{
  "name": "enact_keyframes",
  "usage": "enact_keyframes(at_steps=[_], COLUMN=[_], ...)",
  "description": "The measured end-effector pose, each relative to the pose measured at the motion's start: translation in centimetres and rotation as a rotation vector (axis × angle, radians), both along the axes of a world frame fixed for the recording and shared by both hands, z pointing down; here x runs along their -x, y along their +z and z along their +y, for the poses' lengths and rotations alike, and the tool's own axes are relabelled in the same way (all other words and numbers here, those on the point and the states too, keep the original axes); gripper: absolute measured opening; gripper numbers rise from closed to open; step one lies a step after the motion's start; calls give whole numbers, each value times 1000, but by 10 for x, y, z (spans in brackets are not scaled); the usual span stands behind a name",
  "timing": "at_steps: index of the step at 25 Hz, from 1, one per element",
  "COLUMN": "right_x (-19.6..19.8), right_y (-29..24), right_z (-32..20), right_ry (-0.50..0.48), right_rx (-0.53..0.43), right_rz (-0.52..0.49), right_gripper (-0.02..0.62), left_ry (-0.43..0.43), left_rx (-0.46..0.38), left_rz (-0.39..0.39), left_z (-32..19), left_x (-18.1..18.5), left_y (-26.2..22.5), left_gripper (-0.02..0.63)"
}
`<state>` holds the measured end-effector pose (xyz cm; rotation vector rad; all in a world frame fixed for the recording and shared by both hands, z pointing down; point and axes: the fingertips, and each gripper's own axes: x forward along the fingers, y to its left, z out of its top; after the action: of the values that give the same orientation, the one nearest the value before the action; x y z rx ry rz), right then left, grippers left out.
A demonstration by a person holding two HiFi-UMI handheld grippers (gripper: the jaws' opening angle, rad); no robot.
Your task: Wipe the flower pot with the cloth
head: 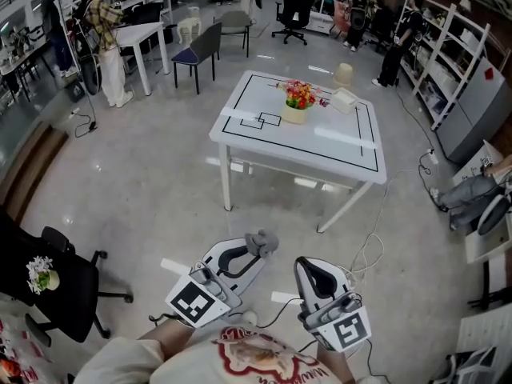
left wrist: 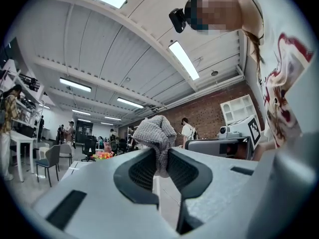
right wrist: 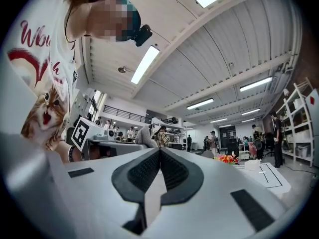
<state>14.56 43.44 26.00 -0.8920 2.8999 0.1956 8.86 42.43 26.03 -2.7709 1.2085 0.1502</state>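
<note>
Left gripper (head: 250, 254) clamps grey knitted cloth (head: 262, 241), right gripper (head: 314, 269) closed empty; approach step, next we reach cream flower pot (head: 294, 114) near white table's (head: 240, 130) far edge.

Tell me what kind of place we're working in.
Likely a shared lab or workshop floor, not a home: a white square table marked with black lines, a black swivel office chair, and white metal open shelving along the wall.

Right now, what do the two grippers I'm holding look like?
Both are white plastic with dark ribbed pads inside pointed jaws. The left gripper and right gripper each carry a black-and-white marker cube; a thin cable trails behind. The shirt is pale, red-printed.
</note>
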Motion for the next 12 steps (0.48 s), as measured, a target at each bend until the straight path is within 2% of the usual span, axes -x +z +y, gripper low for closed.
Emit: enact_keyframes(at_steps=[3,8,12], right_x=[12,39,64], right_y=[4,0,-11], right_z=[12,41,62], right_ry=[31,50,72], right_rx=[6,14,-15], right_rz=[6,16,1], right_gripper=[0,0,0], left_ry=[10,56,57], left_rx=[-14,22,-30], left_rz=[-11,-30,-44], left_z=[18,47,69], left_x=[10,29,65], left_y=[4,14,5], left_gripper=[43,43,43])
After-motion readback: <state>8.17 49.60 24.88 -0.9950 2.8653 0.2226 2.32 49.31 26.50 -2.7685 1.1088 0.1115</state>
